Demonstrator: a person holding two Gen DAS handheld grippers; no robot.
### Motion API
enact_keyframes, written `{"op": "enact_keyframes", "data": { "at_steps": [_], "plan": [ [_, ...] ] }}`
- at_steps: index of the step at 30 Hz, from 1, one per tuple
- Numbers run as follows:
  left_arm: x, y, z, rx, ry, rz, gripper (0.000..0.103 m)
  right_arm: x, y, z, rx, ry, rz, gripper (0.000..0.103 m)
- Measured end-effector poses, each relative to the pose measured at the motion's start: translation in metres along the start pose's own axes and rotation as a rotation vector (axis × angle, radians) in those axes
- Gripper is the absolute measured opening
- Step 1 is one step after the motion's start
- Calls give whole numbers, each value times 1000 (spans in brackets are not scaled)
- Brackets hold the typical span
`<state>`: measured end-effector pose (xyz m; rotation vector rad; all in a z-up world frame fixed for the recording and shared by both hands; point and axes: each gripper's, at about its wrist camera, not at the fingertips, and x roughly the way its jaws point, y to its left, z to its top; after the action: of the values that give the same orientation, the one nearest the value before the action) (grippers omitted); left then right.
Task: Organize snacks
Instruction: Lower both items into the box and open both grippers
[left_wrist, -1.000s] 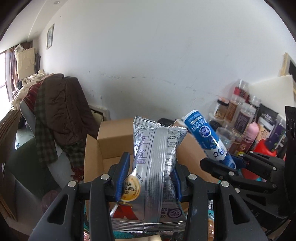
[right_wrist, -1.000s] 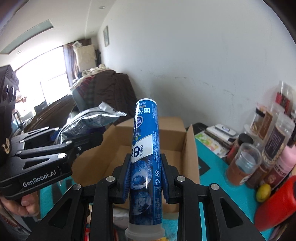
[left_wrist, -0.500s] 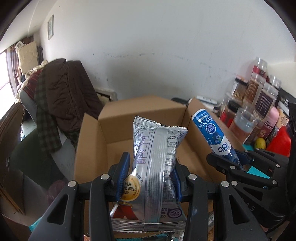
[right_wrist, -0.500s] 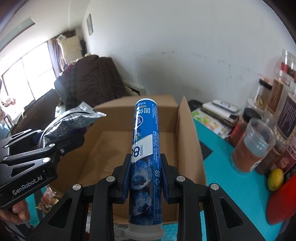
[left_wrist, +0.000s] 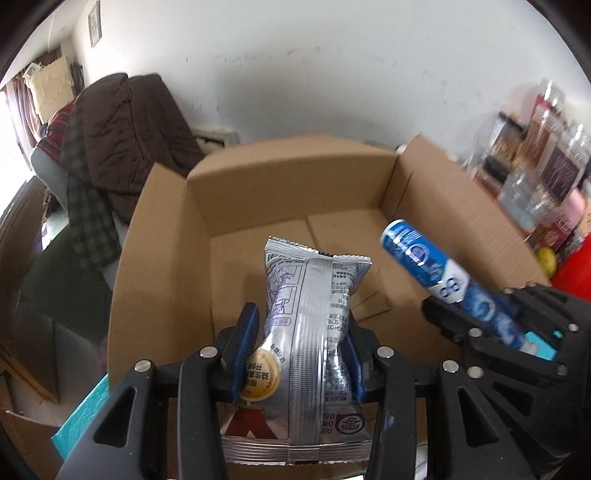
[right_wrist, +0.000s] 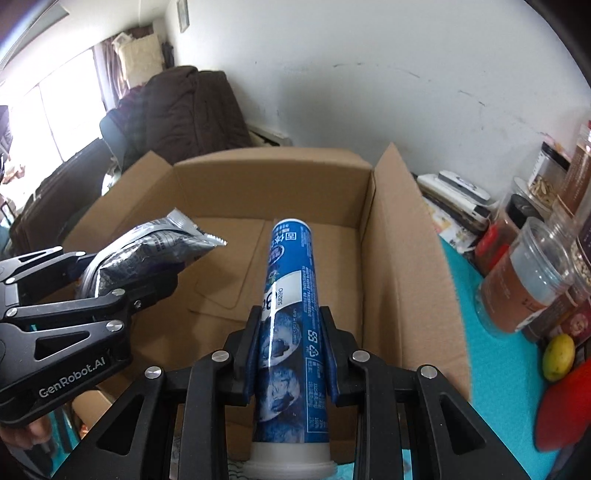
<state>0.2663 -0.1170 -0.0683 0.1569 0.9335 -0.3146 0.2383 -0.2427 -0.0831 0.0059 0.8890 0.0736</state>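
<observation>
Pouch (left_wrist: 314, 325) and tube (right_wrist: 291, 314) above box (right_wrist: 402, 266)

Silver foil snack packet (left_wrist: 314, 328), printed with text and a gold round seal, upright above the near part of an open cardboard box (left_wrist: 291, 184). Blue cylindrical tube (right_wrist: 291, 314) with white label band and white cap at its near end, tilted over the box's right side.
</observation>
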Motion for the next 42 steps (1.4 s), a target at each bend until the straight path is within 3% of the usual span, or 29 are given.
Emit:
{"op": "enact_keyframes", "data": {
  "at_steps": [7,15,36,42],
  "plan": [
    [12,1,-1,14,85,72,45,2,6,-2,-46,29,-32,29],
    [-2,3,-1,-3,81,85,45,-8,7,-1,-55,33,-75,34],
    [-125,17,11,-52,-146,65,46,-127,26,24,-58,-174,-81,34],
    [-158,16,4,-56,-206,44,46,-165,33,21,-64,-238,-90,40]
  ]
}}
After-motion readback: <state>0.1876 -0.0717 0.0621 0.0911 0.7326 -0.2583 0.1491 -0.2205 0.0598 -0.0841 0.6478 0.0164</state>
